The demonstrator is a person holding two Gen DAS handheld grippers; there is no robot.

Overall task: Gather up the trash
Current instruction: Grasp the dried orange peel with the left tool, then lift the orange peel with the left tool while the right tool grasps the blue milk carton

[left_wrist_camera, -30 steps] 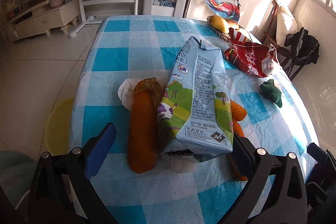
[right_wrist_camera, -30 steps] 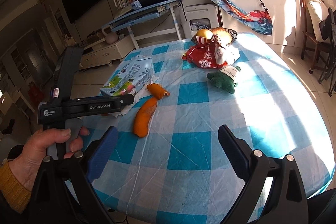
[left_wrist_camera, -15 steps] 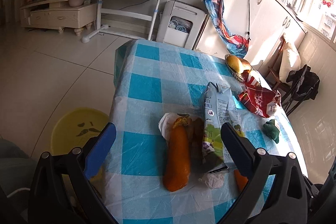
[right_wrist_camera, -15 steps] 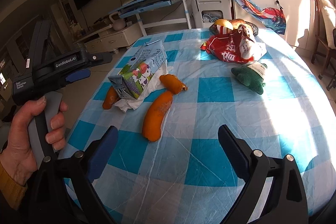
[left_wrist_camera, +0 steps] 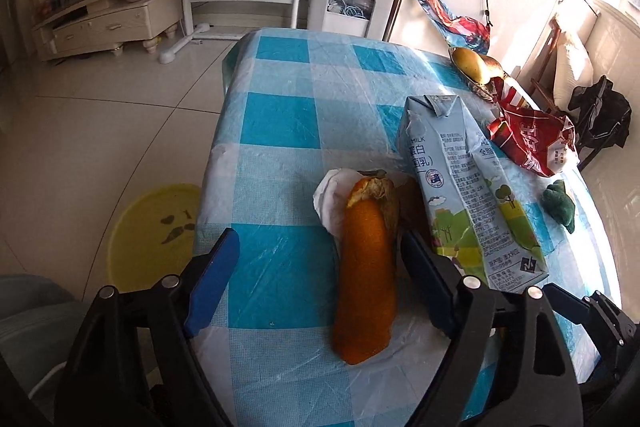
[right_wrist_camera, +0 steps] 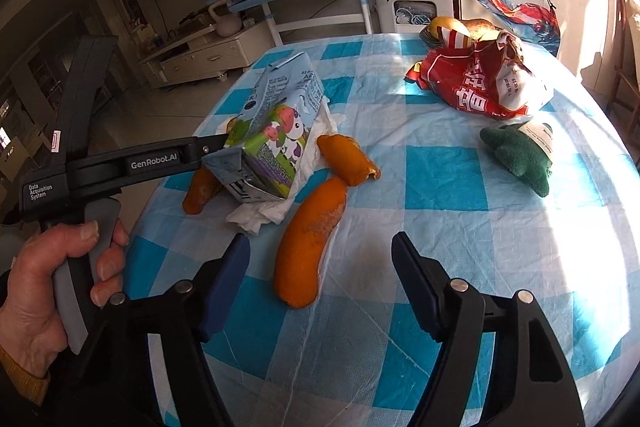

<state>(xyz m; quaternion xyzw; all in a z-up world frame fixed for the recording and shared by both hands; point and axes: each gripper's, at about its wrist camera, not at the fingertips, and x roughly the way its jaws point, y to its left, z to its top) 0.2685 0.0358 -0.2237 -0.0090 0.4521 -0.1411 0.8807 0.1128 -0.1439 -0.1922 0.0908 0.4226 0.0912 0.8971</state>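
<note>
On the blue-checked table (left_wrist_camera: pixel 280 115) a milk carton (left_wrist_camera: pixel 468 195) lies on a white tissue (left_wrist_camera: pixel 330 193). An orange peel (left_wrist_camera: pixel 366 267) lies left of the carton, between the closing jaws of my left gripper (left_wrist_camera: pixel 316 239). The right pad is close to the peel and the left pad stands well clear. In the right wrist view a longer peel (right_wrist_camera: pixel 308 247) lies between the closing jaws of my right gripper (right_wrist_camera: pixel 320 243), touched by neither pad. A shorter peel (right_wrist_camera: pixel 348 159) lies just beyond it, beside the carton (right_wrist_camera: pixel 276 139).
A red snack bag (right_wrist_camera: pixel 484 79), a green plush toy (right_wrist_camera: pixel 520 155) and a fruit bowl (left_wrist_camera: pixel 472 65) sit on the far right of the table. A yellow bin (left_wrist_camera: pixel 148 231) stands on the floor left of the table. A hand (right_wrist_camera: pixel 52 267) grips the left tool.
Both pairs of jaws have narrowed. The left gripper shifted from facing the carton to straddling the peel beside it. The right gripper came closer to the long peel.
</note>
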